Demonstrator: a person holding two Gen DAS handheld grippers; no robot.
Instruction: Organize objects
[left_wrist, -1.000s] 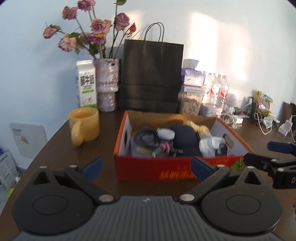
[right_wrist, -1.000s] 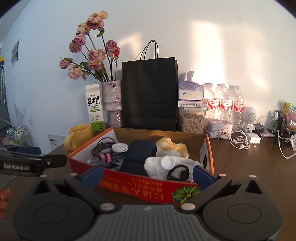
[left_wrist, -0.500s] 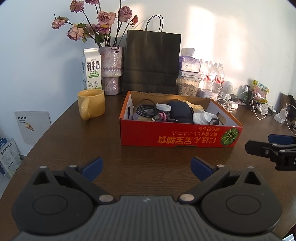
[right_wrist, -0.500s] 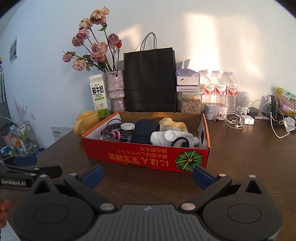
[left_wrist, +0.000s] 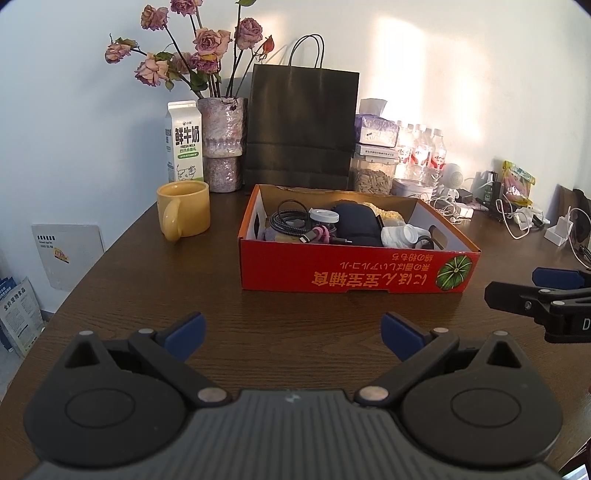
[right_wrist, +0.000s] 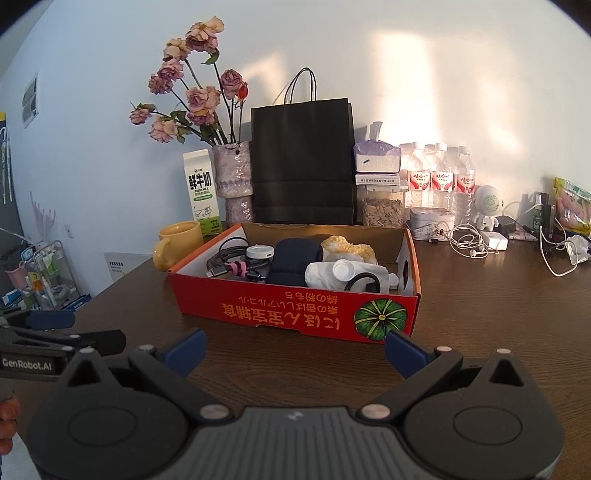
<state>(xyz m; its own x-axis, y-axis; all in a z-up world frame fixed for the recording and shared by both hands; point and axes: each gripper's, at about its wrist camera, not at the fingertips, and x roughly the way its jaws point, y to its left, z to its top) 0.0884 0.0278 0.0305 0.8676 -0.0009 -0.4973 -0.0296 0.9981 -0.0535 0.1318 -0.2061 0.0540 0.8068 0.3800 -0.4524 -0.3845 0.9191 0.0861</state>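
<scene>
Box contents (left_wrist: 343, 227) half-hidden behind the red box's (left_wrist: 354, 273) front wall.

One red cardboard box (left_wrist: 354, 275) at table centre. One yellow mug (left_wrist: 183, 210) at 10 o'clock of the box. One milk carton (left_wrist: 184, 142), one vase (left_wrist: 222, 144) and one black paper bag (left_wrist: 301, 129) from 11 to 12 o'clock. Water bottles (right_wrist: 441, 181) at 1 o'clock: three in front, more behind, total unclear. Two grippers: left (left_wrist: 291, 334), right (right_wrist: 293, 349).
</scene>
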